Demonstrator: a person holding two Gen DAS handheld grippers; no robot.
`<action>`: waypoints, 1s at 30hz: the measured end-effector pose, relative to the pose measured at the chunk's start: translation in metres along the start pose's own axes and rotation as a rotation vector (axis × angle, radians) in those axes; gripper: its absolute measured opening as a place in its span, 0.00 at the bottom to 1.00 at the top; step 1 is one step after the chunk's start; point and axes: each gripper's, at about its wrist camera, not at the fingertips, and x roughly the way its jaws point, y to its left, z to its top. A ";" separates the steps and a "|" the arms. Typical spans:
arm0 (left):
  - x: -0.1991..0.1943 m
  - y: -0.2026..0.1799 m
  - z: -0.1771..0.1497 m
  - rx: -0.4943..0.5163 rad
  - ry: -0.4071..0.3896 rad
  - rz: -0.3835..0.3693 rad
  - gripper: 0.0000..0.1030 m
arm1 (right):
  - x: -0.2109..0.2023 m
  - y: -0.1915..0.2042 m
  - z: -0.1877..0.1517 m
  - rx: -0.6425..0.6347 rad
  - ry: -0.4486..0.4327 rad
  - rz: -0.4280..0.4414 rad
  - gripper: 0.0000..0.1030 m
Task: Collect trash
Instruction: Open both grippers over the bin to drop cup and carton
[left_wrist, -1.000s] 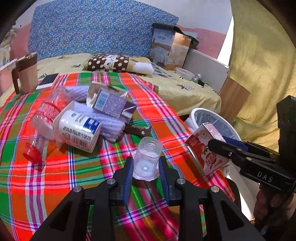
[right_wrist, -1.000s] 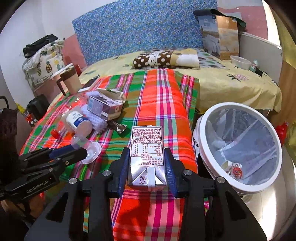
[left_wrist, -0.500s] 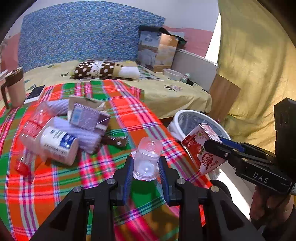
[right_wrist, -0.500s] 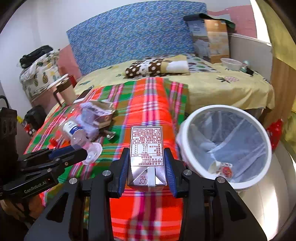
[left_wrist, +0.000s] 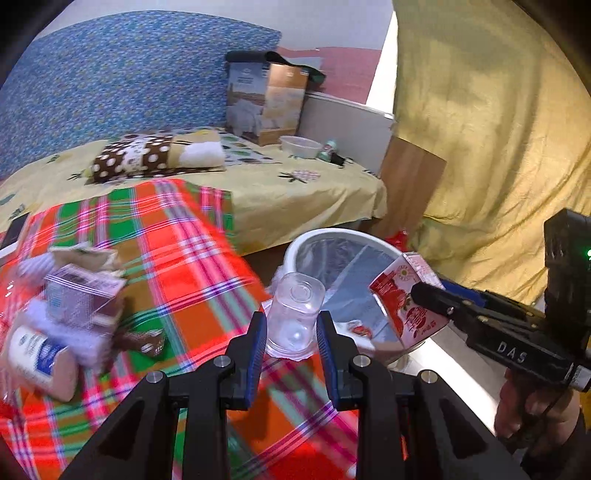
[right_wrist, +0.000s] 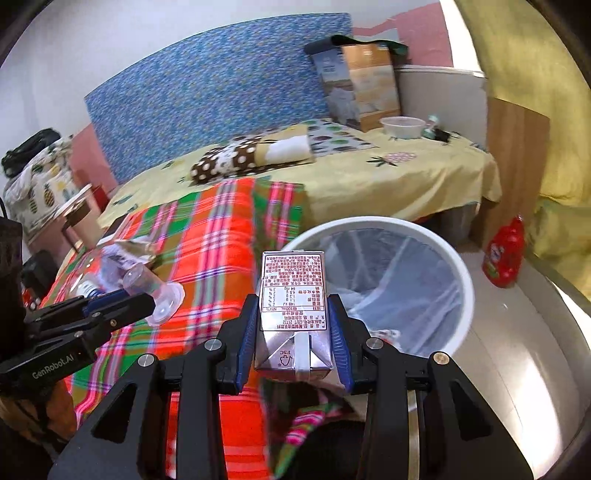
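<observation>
A clear plastic cup (left_wrist: 295, 317) is clamped between the blue pads of the left tool (left_wrist: 291, 332), its base turned away from the camera. A small drink carton (right_wrist: 293, 314) is gripped by the right tool (right_wrist: 293, 328), printed panel up and folded silver end toward the camera. Both are carried in the air at the near corner of the plaid blanket (left_wrist: 177, 258), where the bed edge drops to the floor.

The white-rimmed bin (right_wrist: 424, 266), lined with a clear bag, stands on the floor just beside that edge. Its mouth is open and unobstructed, and a few scraps can be seen at the bottom. Pale floor is free to the right of the bin; a red bottle (right_wrist: 504, 256) stands further off by a wooden panel (right_wrist: 517, 166). In the left wrist view the cup is seen against the near rim, and the carton over the mouth.

The remaining litter, a white jar (left_wrist: 37, 358), a purple carton (left_wrist: 79, 295) and a dark wrapper (left_wrist: 142, 339), is left on the blanket to the left, well apart from the bin.

Compared with a second ago, both tools have been carried sideways from above the blanket toward the bin, with some roll; the grips are unchanged, and the bin now fills more of each view.
</observation>
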 end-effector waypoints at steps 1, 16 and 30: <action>0.005 -0.004 0.003 0.011 -0.001 -0.005 0.27 | 0.001 -0.004 0.000 0.007 0.001 -0.008 0.38; 0.081 -0.040 0.027 0.065 0.071 -0.084 0.27 | 0.014 -0.047 -0.002 0.071 0.024 -0.068 0.38; 0.113 -0.045 0.026 0.059 0.110 -0.099 0.28 | 0.030 -0.064 -0.011 0.101 0.096 -0.096 0.39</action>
